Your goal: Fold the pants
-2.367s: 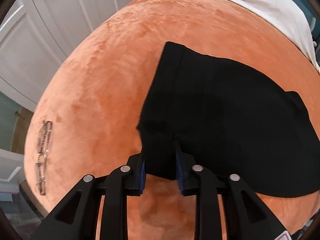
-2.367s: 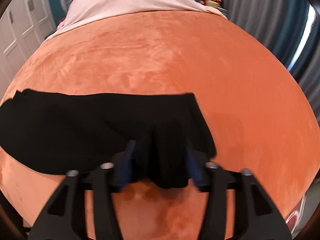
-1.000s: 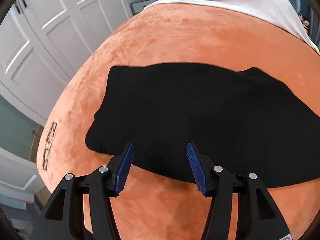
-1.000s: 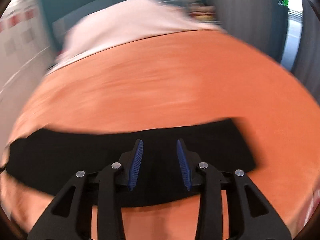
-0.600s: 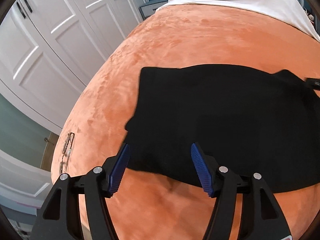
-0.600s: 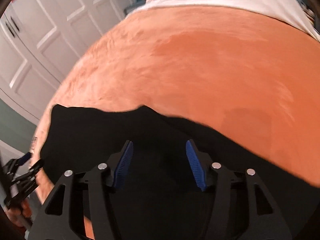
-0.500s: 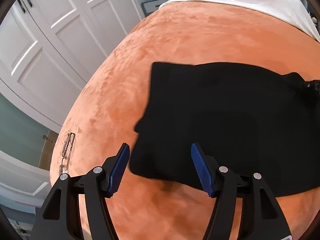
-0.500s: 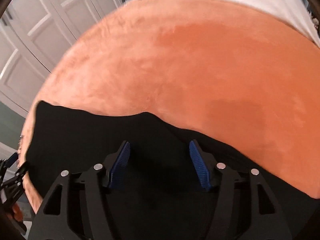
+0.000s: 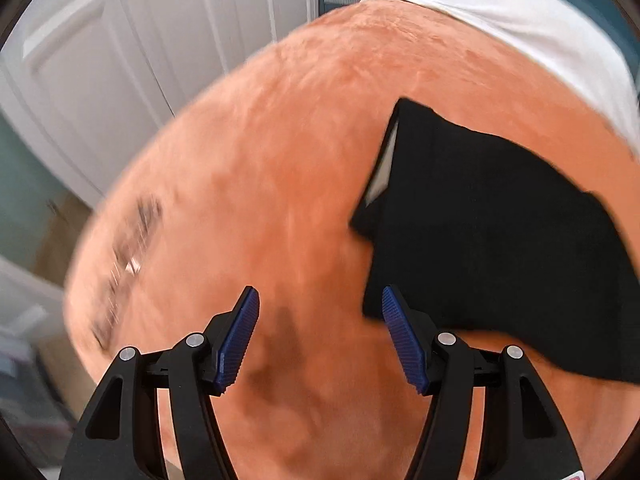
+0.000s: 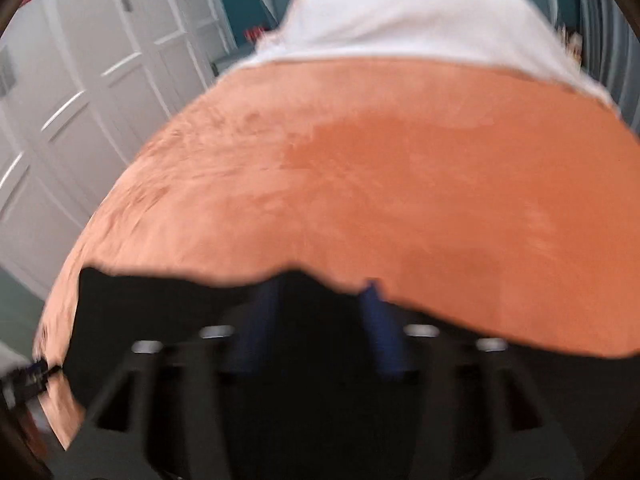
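One pair of black pants (image 9: 500, 216), one orange blanket (image 9: 280, 160), one white sheet (image 9: 520, 12), possibly one pair of glasses (image 9: 128, 256), blurred.

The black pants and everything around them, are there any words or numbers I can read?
No words or numbers can be read in either view.
The black pants show a pale patch inside the opening at one end, with no readable print.
The left gripper has a white and red sticker at the bottom edge of the picture, cut off and unreadable.
The red items on the white wardrobe doors are too blurred to read.
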Motion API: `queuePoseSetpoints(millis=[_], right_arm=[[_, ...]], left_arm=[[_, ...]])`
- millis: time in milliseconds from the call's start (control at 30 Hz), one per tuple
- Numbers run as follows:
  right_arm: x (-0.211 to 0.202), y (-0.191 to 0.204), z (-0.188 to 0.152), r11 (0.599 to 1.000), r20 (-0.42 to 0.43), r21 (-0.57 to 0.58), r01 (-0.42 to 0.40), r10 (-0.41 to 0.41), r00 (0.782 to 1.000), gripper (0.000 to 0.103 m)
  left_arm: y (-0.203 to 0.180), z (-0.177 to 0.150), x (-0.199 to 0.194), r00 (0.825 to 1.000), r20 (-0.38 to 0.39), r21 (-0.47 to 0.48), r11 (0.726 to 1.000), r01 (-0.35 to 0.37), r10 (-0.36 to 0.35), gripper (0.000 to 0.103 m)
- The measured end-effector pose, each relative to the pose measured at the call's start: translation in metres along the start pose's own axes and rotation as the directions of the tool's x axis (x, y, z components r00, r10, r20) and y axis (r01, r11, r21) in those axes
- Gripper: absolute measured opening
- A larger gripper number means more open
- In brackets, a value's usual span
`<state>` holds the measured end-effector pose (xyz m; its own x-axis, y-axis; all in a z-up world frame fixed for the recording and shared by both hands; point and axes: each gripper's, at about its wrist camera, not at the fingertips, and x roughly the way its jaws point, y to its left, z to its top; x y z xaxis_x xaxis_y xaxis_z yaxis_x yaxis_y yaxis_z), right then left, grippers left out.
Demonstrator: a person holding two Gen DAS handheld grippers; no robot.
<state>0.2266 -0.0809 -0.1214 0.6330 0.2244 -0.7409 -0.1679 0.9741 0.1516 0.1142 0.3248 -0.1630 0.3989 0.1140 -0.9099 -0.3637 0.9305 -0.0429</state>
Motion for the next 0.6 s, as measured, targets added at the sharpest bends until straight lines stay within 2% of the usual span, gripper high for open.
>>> queuePoseSetpoints(millis=[133, 167, 233, 267, 333, 367, 400, 433, 500, 533, 567, 600], right_arm=[[-0.056, 0.001, -0.072, 0.988, -0.021, -0.125, 0.089, -0.092, 0.996, 0.058], [-0.064, -0.001, -0.086, 0.989, -0.036, -0.122, 0.087, -0.092, 0.995, 0.058], [-0.075, 0.002, -0.11, 0.99, -0.068, -0.113, 0.087, -0.095, 0.993, 0.058], [-0.085, 0.001, -0.121, 0.989, -0.078, -0.107, 0.099, -0.107, 0.991, 0.059], [-0.095, 0.001, -0.134, 0.989, -0.087, -0.1, 0.105, -0.114, 0.99, 0.059], [-0.102, 0.0, -0.139, 0.989, -0.086, -0.099, 0.112, -0.12, 0.989, 0.059], [-0.11, -0.003, -0.143, 0.987, -0.083, -0.1, 0.125, -0.133, 0.988, 0.059], [-0.111, 0.0, -0.142, 0.986, -0.078, -0.1, 0.137, -0.145, 0.986, 0.06], [-0.114, -0.002, -0.14, 0.986, -0.072, -0.088, 0.143, -0.149, 0.986, 0.06], [-0.121, -0.006, -0.14, 0.986, -0.06, -0.073, 0.148, -0.153, 0.986, 0.06], [-0.124, -0.009, -0.139, 0.988, -0.053, -0.058, 0.143, -0.146, 0.988, 0.061], [-0.124, -0.01, -0.138, 0.989, -0.056, -0.049, 0.136, -0.139, 0.989, 0.061]], left_arm=[[-0.005, -0.008, 0.001, 0.986, -0.041, -0.073, 0.984, 0.161, -0.164, 0.062], [-0.01, -0.005, 0.006, 0.978, -0.051, -0.085, 0.976, 0.198, -0.203, 0.062], [-0.021, 0.005, 0.023, 0.949, -0.097, -0.137, 0.949, 0.285, -0.299, 0.06], [-0.022, 0.009, 0.031, 0.948, -0.108, -0.168, 0.945, 0.281, -0.301, 0.057], [-0.018, 0.024, 0.042, 0.93, -0.105, -0.238, 0.917, 0.32, -0.352, 0.03], [-0.015, 0.031, 0.044, 0.913, -0.115, -0.275, 0.896, 0.35, -0.392, 0.013], [-0.013, 0.039, 0.041, 0.888, -0.11, -0.313, 0.864, 0.395, -0.446, 0.011], [-0.012, 0.051, 0.027, 0.873, -0.064, -0.321, 0.838, 0.441, -0.484, 0.011], [-0.022, 0.075, -0.015, 0.871, 0.046, -0.203, 0.849, 0.487, -0.488, 0.01], [-0.028, 0.081, -0.034, 0.865, 0.1, -0.138, 0.854, 0.501, -0.492, 0.01], [-0.032, 0.083, -0.044, 0.859, 0.132, -0.095, 0.856, 0.508, -0.495, 0.011], [-0.036, 0.081, -0.05, 0.864, 0.158, -0.052, 0.87, 0.49, -0.478, 0.014]])
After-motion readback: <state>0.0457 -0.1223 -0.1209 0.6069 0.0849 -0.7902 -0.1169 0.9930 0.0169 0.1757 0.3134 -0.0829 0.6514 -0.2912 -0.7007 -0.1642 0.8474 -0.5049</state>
